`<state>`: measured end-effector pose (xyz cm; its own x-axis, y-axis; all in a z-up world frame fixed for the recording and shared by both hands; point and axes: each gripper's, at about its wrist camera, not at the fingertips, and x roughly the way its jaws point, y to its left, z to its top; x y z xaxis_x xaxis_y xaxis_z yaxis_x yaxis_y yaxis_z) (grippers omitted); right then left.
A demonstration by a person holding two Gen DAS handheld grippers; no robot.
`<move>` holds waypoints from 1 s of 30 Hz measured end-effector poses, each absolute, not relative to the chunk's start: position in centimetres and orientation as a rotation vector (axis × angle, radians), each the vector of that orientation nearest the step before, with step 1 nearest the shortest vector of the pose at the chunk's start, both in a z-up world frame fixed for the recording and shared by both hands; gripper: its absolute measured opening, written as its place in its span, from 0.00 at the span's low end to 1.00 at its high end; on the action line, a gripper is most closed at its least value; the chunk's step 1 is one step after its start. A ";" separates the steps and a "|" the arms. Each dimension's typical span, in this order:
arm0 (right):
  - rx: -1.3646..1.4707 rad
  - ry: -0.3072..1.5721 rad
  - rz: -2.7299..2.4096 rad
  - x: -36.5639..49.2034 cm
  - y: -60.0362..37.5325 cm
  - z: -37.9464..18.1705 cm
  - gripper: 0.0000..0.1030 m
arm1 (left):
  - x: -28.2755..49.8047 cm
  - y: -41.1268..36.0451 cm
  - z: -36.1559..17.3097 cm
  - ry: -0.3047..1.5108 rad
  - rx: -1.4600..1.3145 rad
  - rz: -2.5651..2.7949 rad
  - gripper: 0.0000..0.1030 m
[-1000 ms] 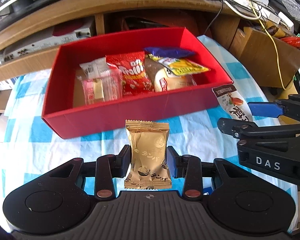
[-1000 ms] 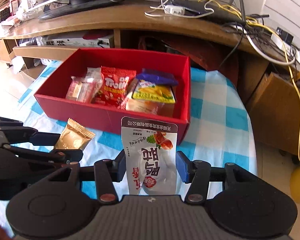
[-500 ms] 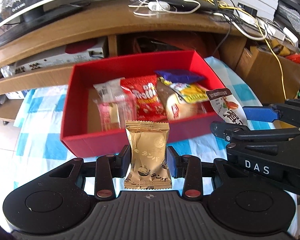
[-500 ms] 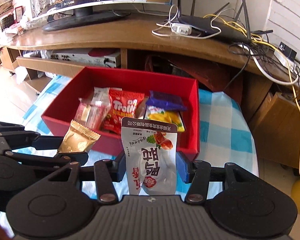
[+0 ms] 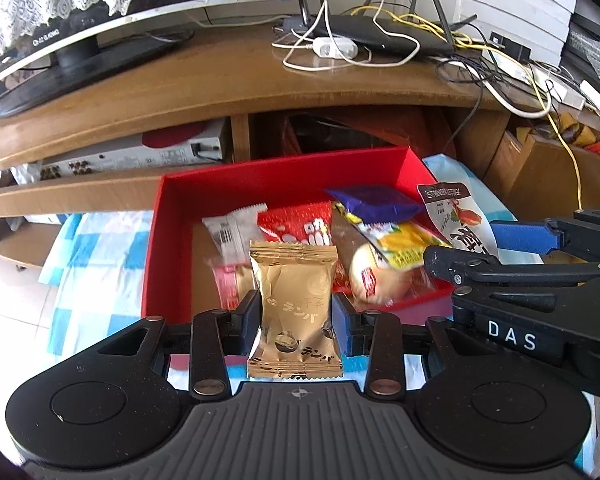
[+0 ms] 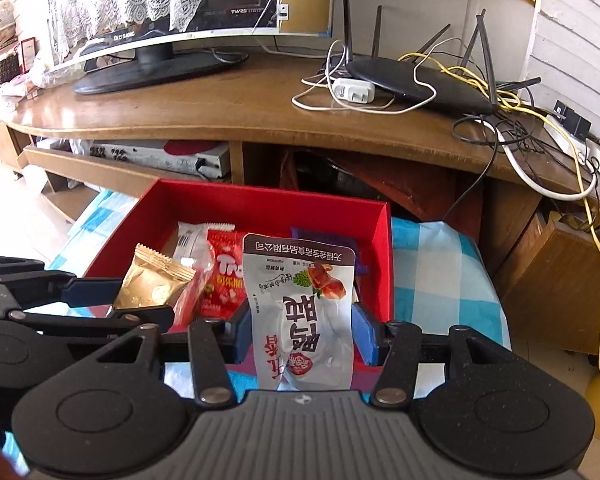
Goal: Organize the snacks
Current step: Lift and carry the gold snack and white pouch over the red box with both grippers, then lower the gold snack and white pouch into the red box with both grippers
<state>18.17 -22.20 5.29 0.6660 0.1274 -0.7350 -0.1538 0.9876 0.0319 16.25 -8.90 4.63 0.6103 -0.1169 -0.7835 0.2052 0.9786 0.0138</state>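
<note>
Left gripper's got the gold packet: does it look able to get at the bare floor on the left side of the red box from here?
Probably yes. The left gripper, shut on the gold packet, faces the red box, whose bare floor lies open from above. The right gripper sits off to the other side.

White pouch (image 6: 304,312) between the right gripper (image 6: 304,334) jaws, seemingly above the red box (image 6: 384,248).

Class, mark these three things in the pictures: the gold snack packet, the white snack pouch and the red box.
gold snack packet (image 5: 294,300), left wrist view, middle of its front.
white snack pouch (image 6: 302,312), right wrist view, printed front.
red box (image 6: 260,206), right wrist view, far inner wall.
</note>
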 end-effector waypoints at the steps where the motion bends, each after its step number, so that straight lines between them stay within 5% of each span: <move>1: -0.028 0.824 0.159 18.4 -22.2 5.3 0.54 | 16.5 -8.8 4.7 0.892 0.104 -0.183 0.43; 30: -0.010 0.873 0.155 24.7 -20.8 1.3 0.54 | 22.1 -8.1 1.3 0.950 0.114 -0.088 0.43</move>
<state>24.72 -20.76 1.25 0.6321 0.1316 -0.7637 -0.1399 0.9887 0.0546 22.14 -8.12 1.35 0.5786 -0.0246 -0.8152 0.1252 0.9904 0.0590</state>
